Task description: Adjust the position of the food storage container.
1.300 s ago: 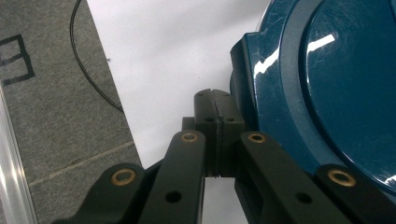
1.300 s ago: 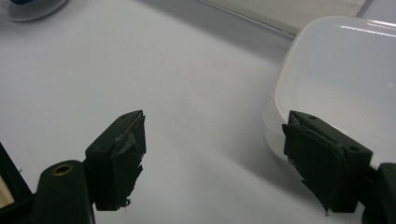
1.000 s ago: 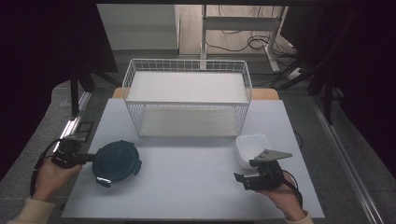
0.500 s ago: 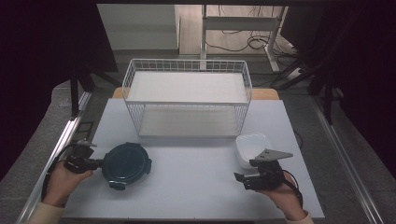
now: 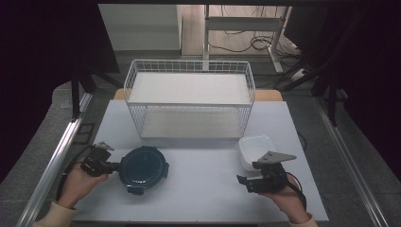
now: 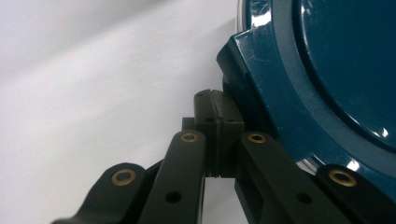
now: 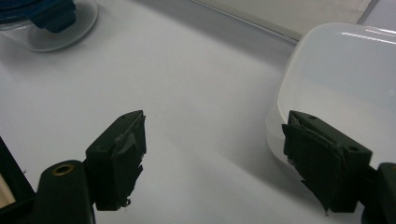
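Lid [image 6: 327, 70] cut off, left tool [image 6: 218, 135] closed beside it

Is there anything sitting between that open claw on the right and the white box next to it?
Nothing visible. The right gripper is open, and the white box lies just beyond its right-hand jaw, with only bare table around. The round blue lid lies far off, by the shut left gripper.

Between the round blue-lidded container [image 5: 143, 168] and white tub [image 5: 255, 147] your table [image 5: 203, 189] lies open; the wire rack [image 5: 189, 104] blocks the back.
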Demonstrator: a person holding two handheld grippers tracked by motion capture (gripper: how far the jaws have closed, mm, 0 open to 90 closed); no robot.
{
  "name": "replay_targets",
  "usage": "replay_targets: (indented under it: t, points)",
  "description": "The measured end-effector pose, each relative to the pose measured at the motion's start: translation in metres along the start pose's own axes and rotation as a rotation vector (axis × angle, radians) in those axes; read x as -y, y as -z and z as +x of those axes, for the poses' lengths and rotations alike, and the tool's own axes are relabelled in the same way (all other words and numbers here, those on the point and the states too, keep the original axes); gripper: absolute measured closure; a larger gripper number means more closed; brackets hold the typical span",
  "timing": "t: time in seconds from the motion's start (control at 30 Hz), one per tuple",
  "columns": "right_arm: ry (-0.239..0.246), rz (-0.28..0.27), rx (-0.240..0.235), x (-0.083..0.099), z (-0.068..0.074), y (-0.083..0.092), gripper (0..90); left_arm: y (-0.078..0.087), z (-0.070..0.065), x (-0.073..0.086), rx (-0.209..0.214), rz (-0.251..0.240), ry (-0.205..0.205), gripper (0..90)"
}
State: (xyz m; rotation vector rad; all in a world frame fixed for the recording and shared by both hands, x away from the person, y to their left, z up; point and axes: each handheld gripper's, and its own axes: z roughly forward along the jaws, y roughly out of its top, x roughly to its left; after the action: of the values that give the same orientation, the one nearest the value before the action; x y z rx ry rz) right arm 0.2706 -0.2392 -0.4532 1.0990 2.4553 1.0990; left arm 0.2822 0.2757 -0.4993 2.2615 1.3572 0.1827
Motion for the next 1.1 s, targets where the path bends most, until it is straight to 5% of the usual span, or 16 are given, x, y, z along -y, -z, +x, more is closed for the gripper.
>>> replay_targets:
  t: [0.47, 1.1]
  points:
    - [0.000, -0.007, -0.004, 0.000, 0.000, 0.000, 21.1, -0.022, -0.059, -0.030, 0.064, -0.013, -0.102, 90.0]
    - [-0.001, -0.006, 0.003, 0.000, 0.000, -0.003, 21.2, -0.030, -0.099, -0.036, 0.132, -0.021, -0.181, 90.0]
